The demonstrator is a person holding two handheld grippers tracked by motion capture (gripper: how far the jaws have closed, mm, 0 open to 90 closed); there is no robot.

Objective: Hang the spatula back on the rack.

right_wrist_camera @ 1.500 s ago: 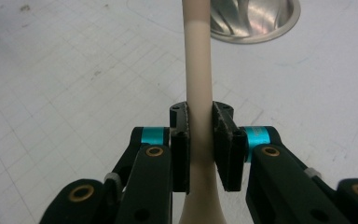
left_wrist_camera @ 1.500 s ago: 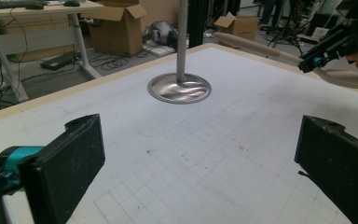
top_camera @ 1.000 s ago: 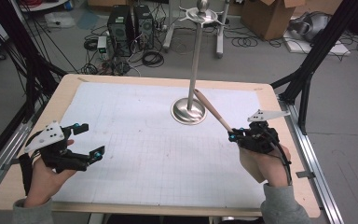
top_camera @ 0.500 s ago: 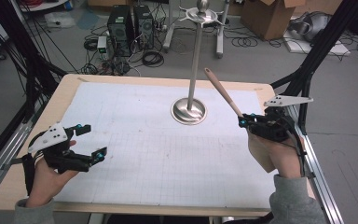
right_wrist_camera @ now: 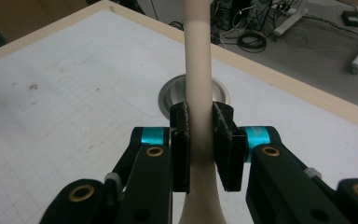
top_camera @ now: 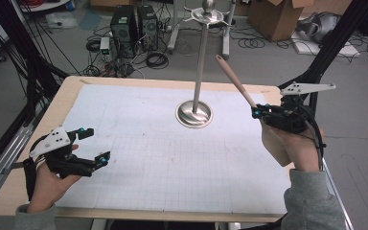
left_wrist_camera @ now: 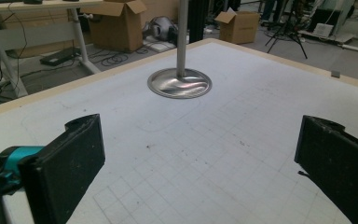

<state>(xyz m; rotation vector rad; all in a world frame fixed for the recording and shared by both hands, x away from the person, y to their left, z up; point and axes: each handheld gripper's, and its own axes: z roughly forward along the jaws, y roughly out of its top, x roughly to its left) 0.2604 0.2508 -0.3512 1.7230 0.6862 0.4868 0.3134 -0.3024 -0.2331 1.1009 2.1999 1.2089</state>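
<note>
While my right gripper [top_camera: 258, 113] holds its jaws clamped on the handle of a beige spatula [top_camera: 236, 82], lifted above the desk [top_camera: 139, 143] beside the metal stand [top_camera: 199, 72], my left gripper [top_camera: 93, 146] rests with jaws apart

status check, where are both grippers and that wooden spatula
Right gripper shut on pale wooden spatula, clear of the table. Left gripper open, empty. Tall silver metal stand mid-table, beside the handle.
</note>
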